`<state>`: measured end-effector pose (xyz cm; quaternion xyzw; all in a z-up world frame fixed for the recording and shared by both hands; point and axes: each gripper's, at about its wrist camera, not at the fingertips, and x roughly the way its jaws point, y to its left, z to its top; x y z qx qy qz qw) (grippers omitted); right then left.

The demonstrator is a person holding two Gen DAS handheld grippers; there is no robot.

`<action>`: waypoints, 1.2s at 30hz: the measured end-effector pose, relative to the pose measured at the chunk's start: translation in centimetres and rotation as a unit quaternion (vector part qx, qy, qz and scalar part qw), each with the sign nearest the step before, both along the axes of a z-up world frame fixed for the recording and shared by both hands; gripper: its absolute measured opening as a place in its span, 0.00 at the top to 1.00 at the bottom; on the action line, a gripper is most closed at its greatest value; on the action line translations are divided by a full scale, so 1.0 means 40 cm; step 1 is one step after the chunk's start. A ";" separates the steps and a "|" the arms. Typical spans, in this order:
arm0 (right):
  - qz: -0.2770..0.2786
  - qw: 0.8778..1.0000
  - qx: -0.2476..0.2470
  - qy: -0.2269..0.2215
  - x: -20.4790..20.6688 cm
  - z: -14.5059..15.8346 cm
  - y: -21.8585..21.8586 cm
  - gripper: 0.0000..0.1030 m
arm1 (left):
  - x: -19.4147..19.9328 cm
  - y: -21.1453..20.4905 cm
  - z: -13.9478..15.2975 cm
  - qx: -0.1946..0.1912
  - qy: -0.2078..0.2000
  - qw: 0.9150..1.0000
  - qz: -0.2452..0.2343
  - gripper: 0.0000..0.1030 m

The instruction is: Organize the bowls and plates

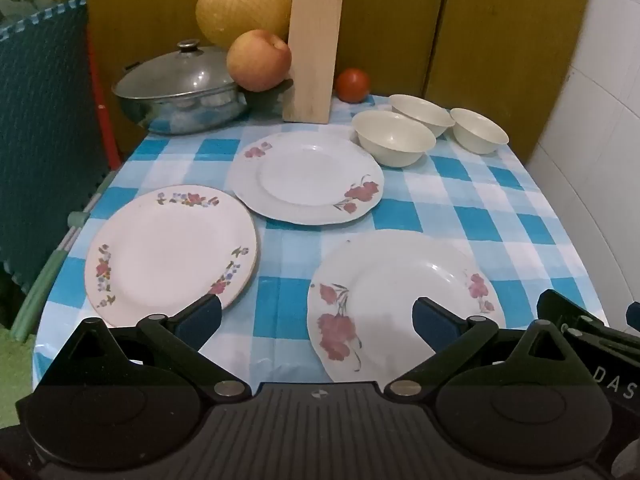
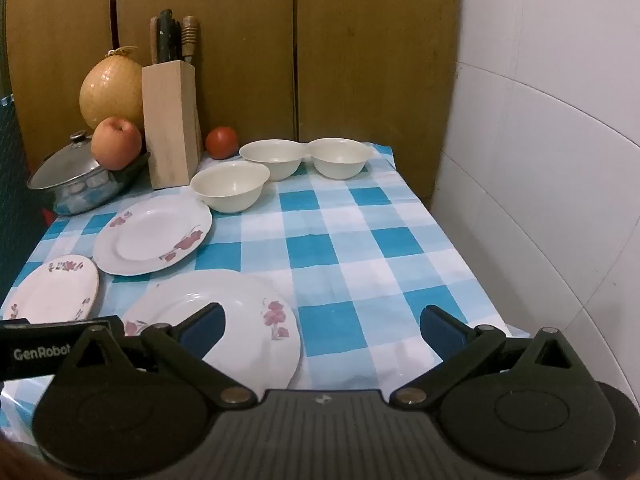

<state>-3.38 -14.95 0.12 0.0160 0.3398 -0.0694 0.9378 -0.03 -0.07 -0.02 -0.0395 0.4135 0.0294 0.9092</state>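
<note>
Two wrist views from the desk's near edge

Both look down and forward across the desk (image 1: 460,208) toward the knife block (image 1: 314,54); the right view sits further right, near the wall, sharing plates and bowls.

three plates (image 1: 172,252) and three bowls (image 1: 394,138) lie apart.

In the right wrist view, white lettering reading "GenRobot" stands on the black body of the left claw (image 2: 56,346), just left of the right claw's near finger; in the left wrist view, the white letters "DAS" stand on the black body of the right claw (image 1: 612,380), at the frame's right edge, the word cut off there.
</note>
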 end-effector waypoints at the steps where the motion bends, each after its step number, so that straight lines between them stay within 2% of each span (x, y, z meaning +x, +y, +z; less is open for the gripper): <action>1: 0.001 1.000 0.002 0.003 0.001 -0.001 -0.001 0.03 | 0.000 0.000 0.000 0.001 -0.002 1.000 0.000 0.00; 36: 0.005 1.000 0.009 0.008 0.007 -0.006 0.004 0.03 | -0.001 0.001 -0.013 -0.002 0.012 1.000 -0.008 0.01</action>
